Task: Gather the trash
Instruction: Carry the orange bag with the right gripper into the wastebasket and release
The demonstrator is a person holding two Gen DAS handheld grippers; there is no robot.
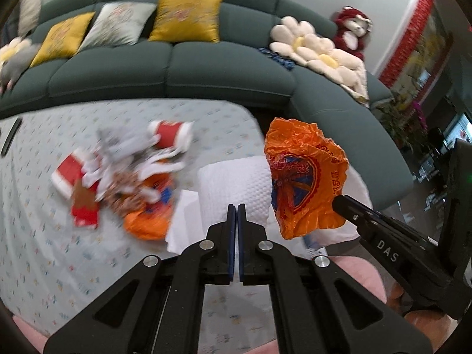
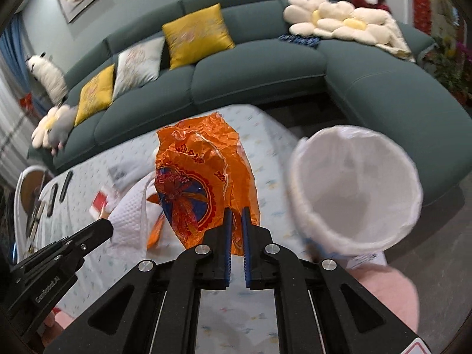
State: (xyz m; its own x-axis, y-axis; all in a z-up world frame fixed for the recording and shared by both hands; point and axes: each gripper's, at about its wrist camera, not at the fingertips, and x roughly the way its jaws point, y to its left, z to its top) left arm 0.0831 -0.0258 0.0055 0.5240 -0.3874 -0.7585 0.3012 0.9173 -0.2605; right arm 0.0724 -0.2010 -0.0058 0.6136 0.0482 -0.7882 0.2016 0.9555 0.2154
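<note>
I read "DAS" on my right gripper (image 1: 339, 203) arm, orange wrapper (image 2: 203, 183) print illegible

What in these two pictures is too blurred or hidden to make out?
- Trash pile, left wrist view: motion blur smears the wrappers.
- White paper, left wrist view: whether the shut left hand-held gripper pinches it is unclear.
- Bin bottom, right wrist view: blurred, contents unclear.
- Orange bag print: crumpled, unreadable.

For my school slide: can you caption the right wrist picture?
Right hand-held gripper pinches an orange wrapper beside the white-lined bin.
</note>
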